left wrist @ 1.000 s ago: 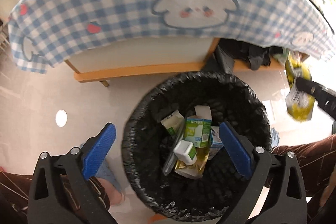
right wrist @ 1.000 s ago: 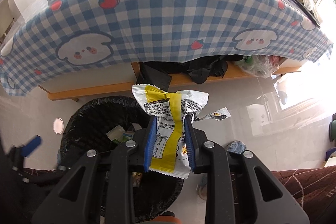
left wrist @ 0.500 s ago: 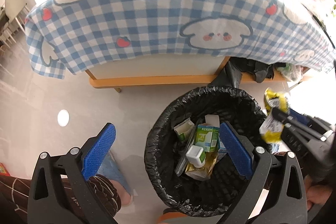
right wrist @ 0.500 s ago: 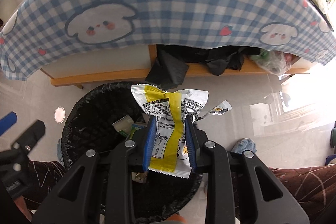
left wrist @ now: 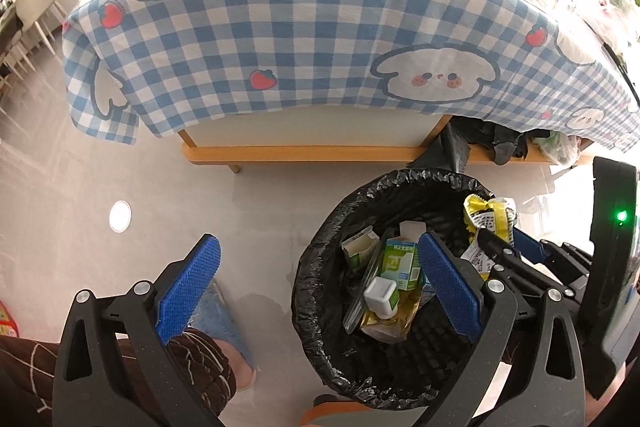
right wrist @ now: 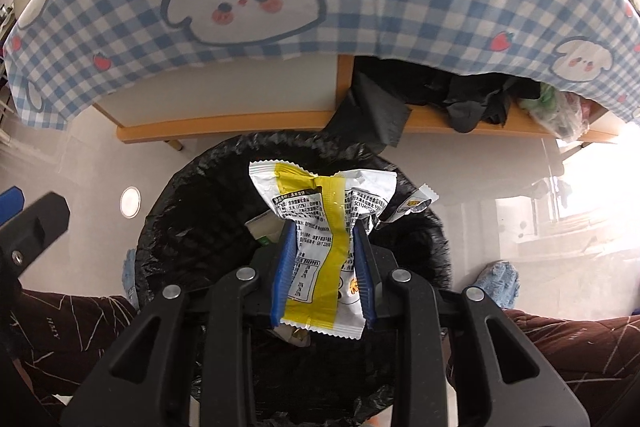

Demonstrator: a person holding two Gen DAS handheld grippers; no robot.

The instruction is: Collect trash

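A trash bin lined with a black bag point(left wrist: 320, 267) point(right wrist: 192, 211) stands on the floor in front of the table. It holds several cartons and wrappers point(left wrist: 394, 275). My right gripper point(right wrist: 322, 267) is shut on a yellow and white snack wrapper point(right wrist: 324, 223) and holds it over the bin's opening. The wrapper also shows in the left wrist view point(left wrist: 490, 223), at the bin's right rim. My left gripper point(left wrist: 320, 287) is open and empty, to the left of the bin's middle, its right finger point(left wrist: 448, 287) over the bin.
A table with a blue checked cloth point(left wrist: 300, 27) hangs over a wooden shelf point(left wrist: 320, 153). Black bags point(right wrist: 460, 99) and a clear bag point(right wrist: 560, 111) lie on the shelf. The person's knees point(right wrist: 560, 347) and blue slippers point(right wrist: 498, 283) flank the bin.
My right gripper has carried the wrapper left, from beside the bin to over its opening. My left gripper has moved left and back, off the bin's middle.
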